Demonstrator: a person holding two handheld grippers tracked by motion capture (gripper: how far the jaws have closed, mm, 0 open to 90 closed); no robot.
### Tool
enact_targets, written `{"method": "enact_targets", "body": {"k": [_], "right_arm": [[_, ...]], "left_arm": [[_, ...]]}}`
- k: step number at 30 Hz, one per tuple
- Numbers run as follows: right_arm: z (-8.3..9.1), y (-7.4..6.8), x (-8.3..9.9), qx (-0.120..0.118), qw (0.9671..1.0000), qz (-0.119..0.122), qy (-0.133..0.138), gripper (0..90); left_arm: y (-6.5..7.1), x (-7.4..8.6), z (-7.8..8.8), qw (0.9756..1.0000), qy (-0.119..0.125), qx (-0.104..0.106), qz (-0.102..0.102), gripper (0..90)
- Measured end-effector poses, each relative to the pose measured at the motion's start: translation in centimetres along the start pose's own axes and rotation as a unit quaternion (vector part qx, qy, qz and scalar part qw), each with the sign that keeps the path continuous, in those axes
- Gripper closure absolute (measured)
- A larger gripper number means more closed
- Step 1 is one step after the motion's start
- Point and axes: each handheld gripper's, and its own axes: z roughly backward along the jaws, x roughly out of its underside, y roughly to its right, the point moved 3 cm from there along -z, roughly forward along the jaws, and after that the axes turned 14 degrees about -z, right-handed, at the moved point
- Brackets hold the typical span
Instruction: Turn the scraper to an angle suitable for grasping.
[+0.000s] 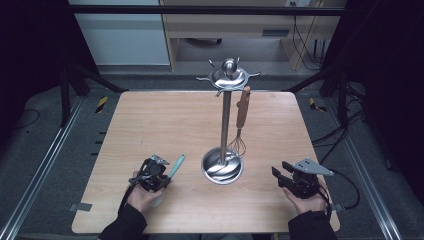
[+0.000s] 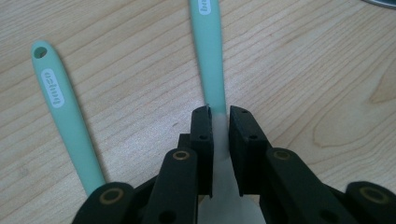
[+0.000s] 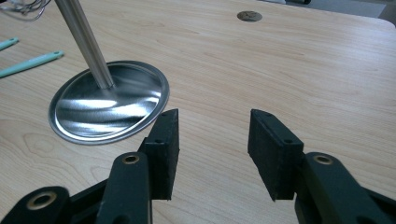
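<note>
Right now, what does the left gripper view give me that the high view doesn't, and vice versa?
Left gripper view adds: the left gripper shut on the mint utensil where the green handle meets its pale head, plus a second mint utensil lying beside it, hole at its tip. High view adds: the metal stand, the whisk hanging from it, the open right gripper. Shared: the held mint utensil and the wooden table.

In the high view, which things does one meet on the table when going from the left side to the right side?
Left gripper, shut on a mint-green utensil → round steel base of the stand → whisk hanging on the stand → right gripper, jaws open with nothing between them.
</note>
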Motion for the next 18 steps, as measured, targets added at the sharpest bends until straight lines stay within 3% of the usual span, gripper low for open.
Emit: {"method": "enact_targets", "body": {"k": [4,11,17,18], "right_arm": [[0.0,0.0,0.0,0.0,1.0,-0.002,0.0,53.8],[0.0,0.0,0.0,-0.001,1.0,-0.002,0.0,53.8],[0.1,0.1,0.0,-0.002,1.0,-0.003,0.001,53.8],[0.1,0.2,0.0,-0.003,1.0,-0.004,0.001,53.8]], "left_arm": [[0.0,-0.1,0.0,1.0,-0.004,-0.002,-0.001,80.3],[-0.2,0.2,0.0,0.9997,0.015,0.007,0.016,81.0],[-0.1,-0.1,1.1,0.9989,0.047,0.001,0.006,81.1],[-0.1,-0.2,1.8,0.9979,0.064,0.001,0.008,81.1]]}}
